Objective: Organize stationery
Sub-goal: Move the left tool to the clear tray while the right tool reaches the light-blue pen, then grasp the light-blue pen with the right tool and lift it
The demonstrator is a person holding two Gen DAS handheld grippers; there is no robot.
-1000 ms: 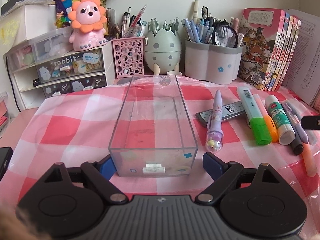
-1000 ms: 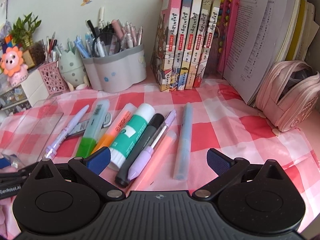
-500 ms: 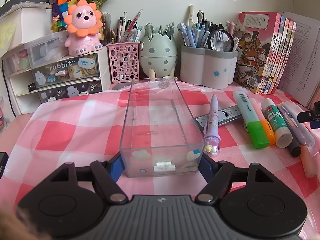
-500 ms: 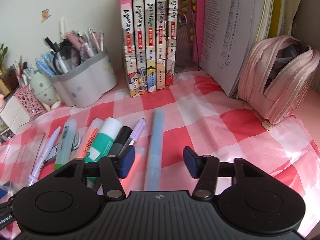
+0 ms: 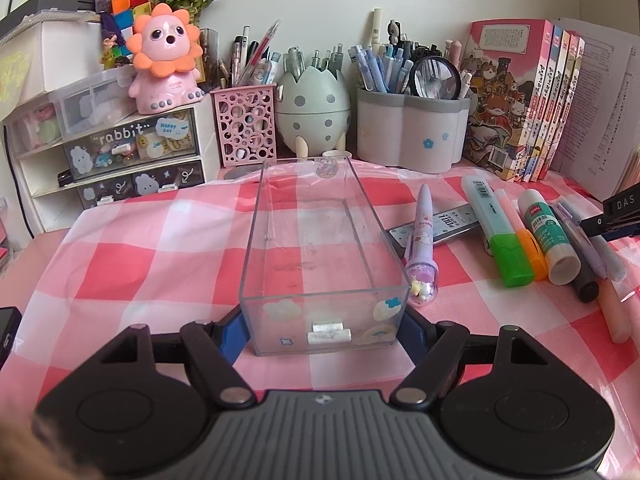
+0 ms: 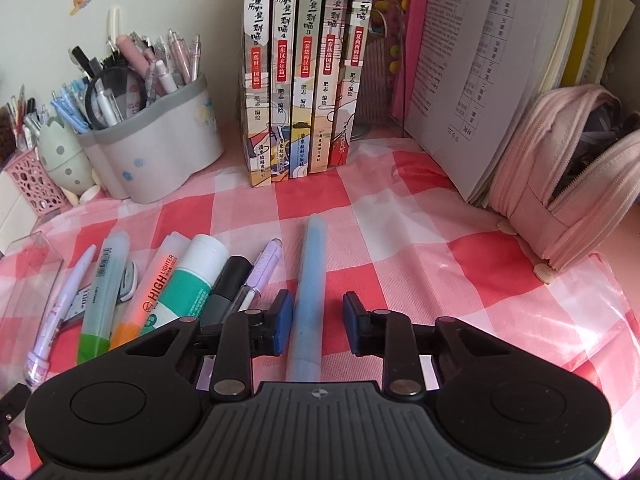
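Observation:
A clear plastic box (image 5: pixel 316 240) stands empty on the checked cloth. My left gripper (image 5: pixel 324 330) is shut on the box's near end, one blue pad on each side wall. My right gripper (image 6: pixel 318 322) straddles a light blue pen (image 6: pixel 309 296) lying on the cloth; its left pad touches the pen, the right pad stands a little off, so it is still open. Left of it lie a purple pen (image 6: pixel 260 274), a black marker (image 6: pixel 224 284), a glue stick (image 6: pixel 188 280), an orange highlighter (image 6: pixel 154 284) and a green highlighter (image 6: pixel 102 288).
Pen holders (image 5: pixel 408 128), an egg-shaped holder (image 5: pixel 312 108) and a pink mesh cup (image 5: pixel 246 124) line the back. Books (image 6: pixel 304 80) stand behind the pens. A pink pencil case (image 6: pixel 572 208) lies open at the right. A small drawer unit (image 5: pixel 120 152) is at the left.
My left gripper closed onto the box's near end. My right gripper moved right over the light blue pen and narrowed around it.

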